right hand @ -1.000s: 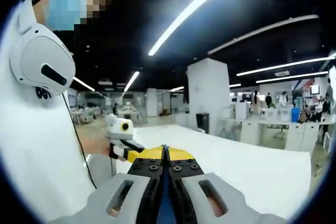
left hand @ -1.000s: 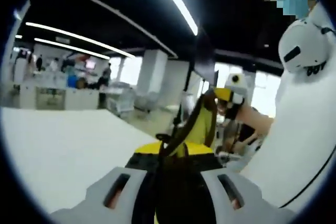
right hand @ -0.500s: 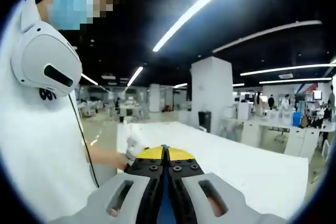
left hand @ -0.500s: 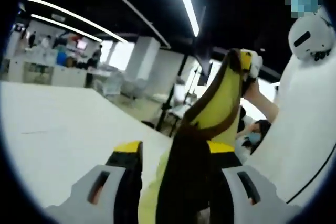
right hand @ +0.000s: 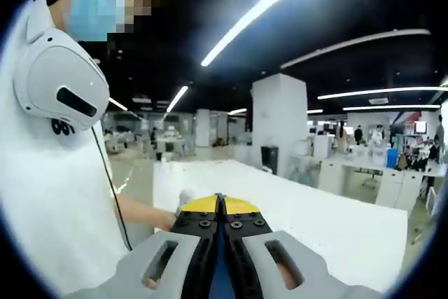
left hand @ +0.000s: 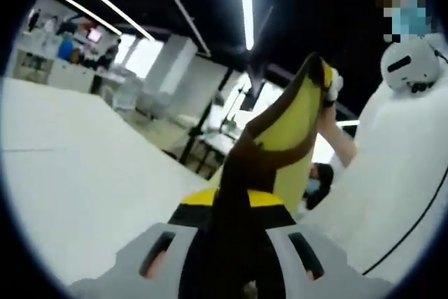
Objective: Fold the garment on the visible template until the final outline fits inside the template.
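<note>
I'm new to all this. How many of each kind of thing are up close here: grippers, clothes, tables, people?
Grippers: 2, the left gripper and the right gripper
Garment, yellow and brown: 1
White table: 1
Person close by: 1
Total: 5

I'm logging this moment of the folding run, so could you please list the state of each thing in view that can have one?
left gripper: shut on garment.
right gripper: jaws shut, with blue showing between them.
garment: yellow and dark brown, lifted off the table, stretched up from the left gripper.
table: white, the part in view bare.
ceiling light: on.
</note>
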